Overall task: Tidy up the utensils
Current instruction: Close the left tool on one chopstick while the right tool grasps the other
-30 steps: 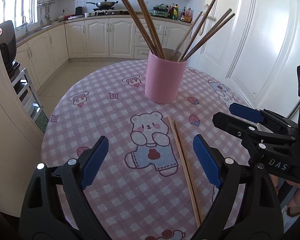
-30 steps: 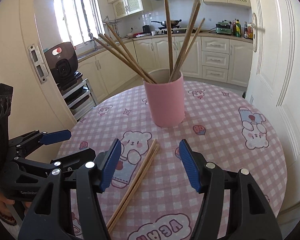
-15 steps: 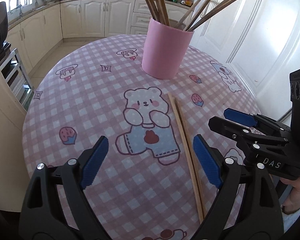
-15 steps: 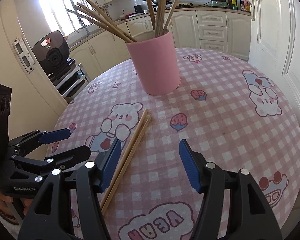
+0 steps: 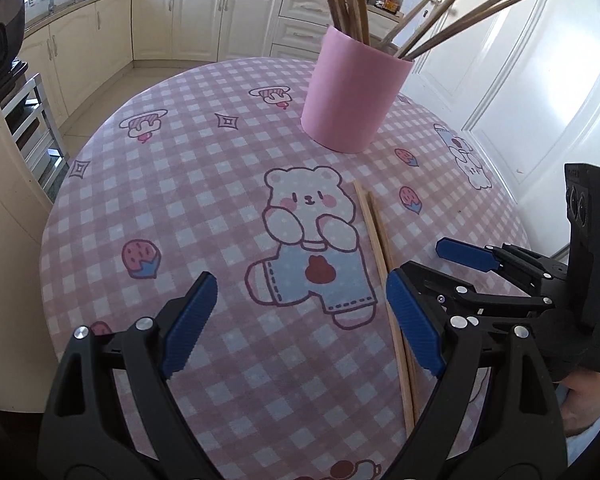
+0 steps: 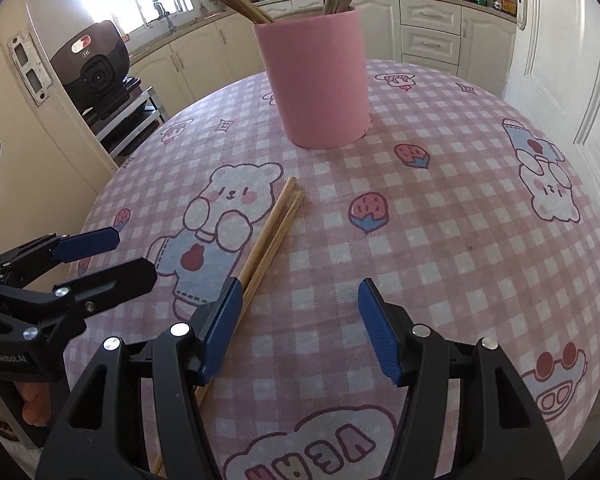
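both tongs gape, holding nothing: left gripper [image 5: 300,320] at lower centre, right gripper [image 6: 300,328] likewise. two chopsticks [image 6: 272,236] lie flat mid-frame, below the pink cup [image 6: 316,80]. approach step, i judge; next, straddle the pair and close.

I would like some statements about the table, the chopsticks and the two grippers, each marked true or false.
1. Two wooden chopsticks lie side by side on the pink checked tablecloth. True.
2. The tall pink cylindrical cup is empty. False: several wooden chopsticks stand in it.
3. The right gripper has its fingers closed on the lying chopsticks. False: its fingers are apart and hold nothing; the chopsticks pass under its left finger.
4. The left gripper is open and holds nothing. True.
5. The pink cup lies on its side. False: it stands upright.
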`<state>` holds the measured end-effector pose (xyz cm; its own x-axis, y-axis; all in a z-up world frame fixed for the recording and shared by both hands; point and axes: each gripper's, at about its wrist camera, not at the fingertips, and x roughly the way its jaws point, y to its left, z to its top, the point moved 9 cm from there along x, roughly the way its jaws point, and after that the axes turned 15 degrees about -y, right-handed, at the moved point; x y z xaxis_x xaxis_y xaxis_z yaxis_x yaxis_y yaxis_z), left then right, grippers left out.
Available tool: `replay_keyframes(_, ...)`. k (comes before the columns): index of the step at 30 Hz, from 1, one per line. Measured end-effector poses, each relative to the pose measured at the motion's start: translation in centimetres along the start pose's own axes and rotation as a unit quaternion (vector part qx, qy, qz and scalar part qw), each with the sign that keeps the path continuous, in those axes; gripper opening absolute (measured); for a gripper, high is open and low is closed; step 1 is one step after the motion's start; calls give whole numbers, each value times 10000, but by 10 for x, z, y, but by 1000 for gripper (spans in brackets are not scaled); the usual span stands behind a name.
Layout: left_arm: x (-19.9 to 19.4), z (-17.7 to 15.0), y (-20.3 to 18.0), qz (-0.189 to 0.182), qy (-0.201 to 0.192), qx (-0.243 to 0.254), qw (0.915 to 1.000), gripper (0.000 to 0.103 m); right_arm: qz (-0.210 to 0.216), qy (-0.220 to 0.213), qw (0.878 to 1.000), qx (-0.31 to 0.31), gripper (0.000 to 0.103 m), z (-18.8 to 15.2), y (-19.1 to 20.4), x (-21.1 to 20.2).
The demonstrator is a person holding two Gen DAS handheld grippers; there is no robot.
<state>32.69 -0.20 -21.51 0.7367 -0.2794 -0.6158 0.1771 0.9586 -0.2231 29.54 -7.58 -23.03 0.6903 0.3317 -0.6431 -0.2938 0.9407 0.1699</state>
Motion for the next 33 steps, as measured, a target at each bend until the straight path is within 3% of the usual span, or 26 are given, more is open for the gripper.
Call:
replay_keyframes(3,-1,2,7,36,-15,-75,10000,85,-4,6,9999,-113,57,0,5,2)
replay_keyframes(7,-2,2,11,51,-22,-100,9999,85,-444,14,9963,-740,57,-2,7,6)
replay_keyframes(9,-2,2,11,45,-13,-97,9999,85,-430,-14,9953,-872,58,-4,8,7)
replay_keyframes(13,-1,1,8,-12,10,-72,10000,85,-358,64,9954,-882,58,-7,2,3)
replay_keyframes(17,5,4,-7,-181,66,-25,9998,85,-238,173,9966,-773,49,-6,-8,-1)
replay_keyframes(24,30,9,-36,-289,346,186,9988,84,-128,309,9976,-609,47,-5,-25,-8)
replay_keyframes(28,51,2,-43,-220,661,233,9973,70,11,333,9983,-470,47,-4,-31,-10)
replay_keyframes(33,63,1,-48,-38,744,473,9961,65,64,426,9977,-521,47,-1,-32,-8)
